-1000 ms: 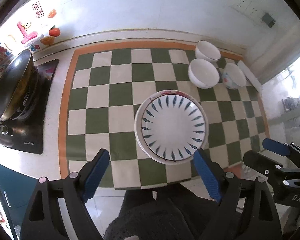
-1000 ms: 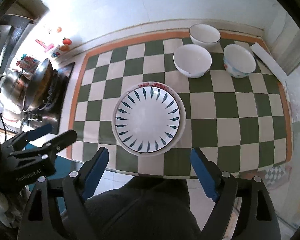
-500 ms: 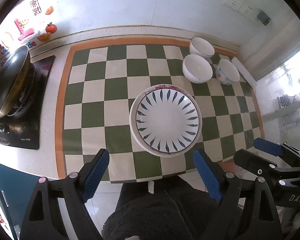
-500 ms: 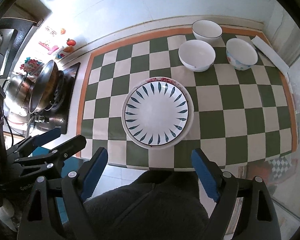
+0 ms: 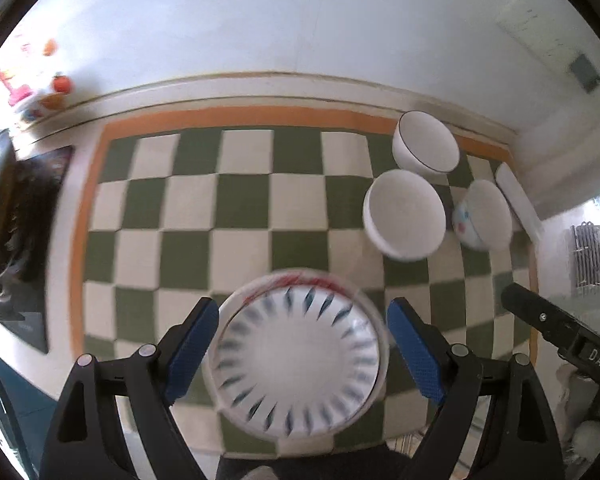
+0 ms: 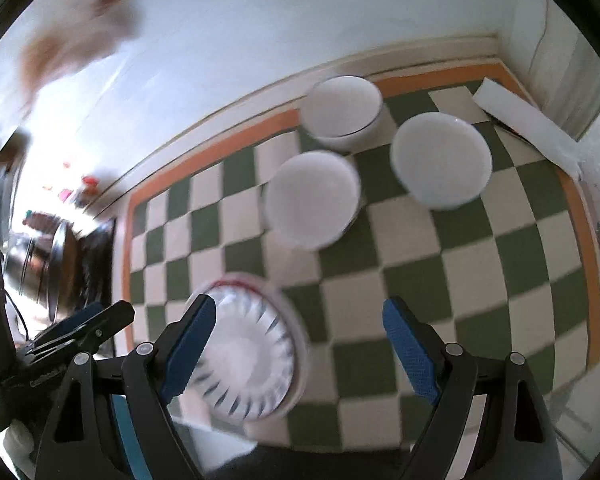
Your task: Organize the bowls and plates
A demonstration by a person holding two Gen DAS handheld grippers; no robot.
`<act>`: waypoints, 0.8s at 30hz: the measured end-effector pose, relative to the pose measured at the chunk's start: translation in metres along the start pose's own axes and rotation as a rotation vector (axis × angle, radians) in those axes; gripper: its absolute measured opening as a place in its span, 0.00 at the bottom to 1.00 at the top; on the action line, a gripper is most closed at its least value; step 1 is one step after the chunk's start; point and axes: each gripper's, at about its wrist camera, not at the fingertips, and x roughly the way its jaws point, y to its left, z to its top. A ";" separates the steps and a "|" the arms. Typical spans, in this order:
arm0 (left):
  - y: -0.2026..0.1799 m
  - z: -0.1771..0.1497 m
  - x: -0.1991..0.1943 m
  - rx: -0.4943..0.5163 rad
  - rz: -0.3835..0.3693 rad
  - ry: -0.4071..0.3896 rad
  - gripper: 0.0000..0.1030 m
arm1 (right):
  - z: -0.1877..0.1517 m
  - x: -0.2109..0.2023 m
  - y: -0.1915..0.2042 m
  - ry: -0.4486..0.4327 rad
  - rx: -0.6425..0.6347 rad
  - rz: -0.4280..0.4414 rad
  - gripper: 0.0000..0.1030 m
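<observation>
both grippers, left gripper (image 5: pixel 302 354) and right gripper (image 6: pixel 298 354), gape wide and empty above the blue-petal plate (image 5: pixel 298 364) and three bowls (image 5: pixel 405 214).

We are hovering over the stacked plates (image 5: pixel 298 364).
Our left hand-held gripper (image 5: pixel 303 350) is gaping wide around them; three bowls (image 5: pixel 405 214) are sitting on the checked mat (image 5: pixel 188 208).

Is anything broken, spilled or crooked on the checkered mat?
Nothing looks broken or spilled. The white plate with blue leaf marks sits on a second plate whose red-patterned rim peeks out at the far side, so the stack is slightly off-centre. Three white bowls stand upright. Motion blur hides fine cracks.
</observation>
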 end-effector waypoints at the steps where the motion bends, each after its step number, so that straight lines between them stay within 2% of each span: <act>1: -0.006 0.013 0.015 -0.005 -0.002 0.014 0.84 | 0.013 0.012 -0.009 0.015 0.013 0.006 0.85; 5: -0.022 0.050 0.070 -0.015 -0.007 0.099 0.84 | 0.059 0.065 -0.041 0.106 0.050 0.035 0.80; 11: -0.037 0.082 0.134 -0.035 -0.042 0.211 0.60 | 0.090 0.120 -0.060 0.205 0.055 0.069 0.64; 13: -0.042 0.087 0.145 -0.027 -0.040 0.232 0.49 | 0.095 0.135 -0.061 0.229 0.047 0.063 0.57; 14: -0.045 0.089 0.148 -0.023 -0.046 0.240 0.46 | 0.095 0.140 -0.062 0.238 0.046 0.065 0.49; 16: -0.049 0.092 0.155 -0.017 -0.055 0.251 0.33 | 0.098 0.149 -0.063 0.253 0.041 0.064 0.38; 18: -0.054 0.095 0.162 -0.006 -0.060 0.259 0.25 | 0.099 0.155 -0.062 0.259 0.029 0.056 0.21; 20: -0.057 0.095 0.166 0.003 -0.068 0.264 0.21 | 0.098 0.161 -0.061 0.271 0.020 0.037 0.13; 22: -0.061 0.093 0.168 0.006 -0.085 0.264 0.14 | 0.099 0.165 -0.061 0.269 0.017 0.031 0.12; 24: -0.064 0.094 0.168 0.012 -0.072 0.259 0.14 | 0.099 0.166 -0.061 0.269 0.011 0.034 0.12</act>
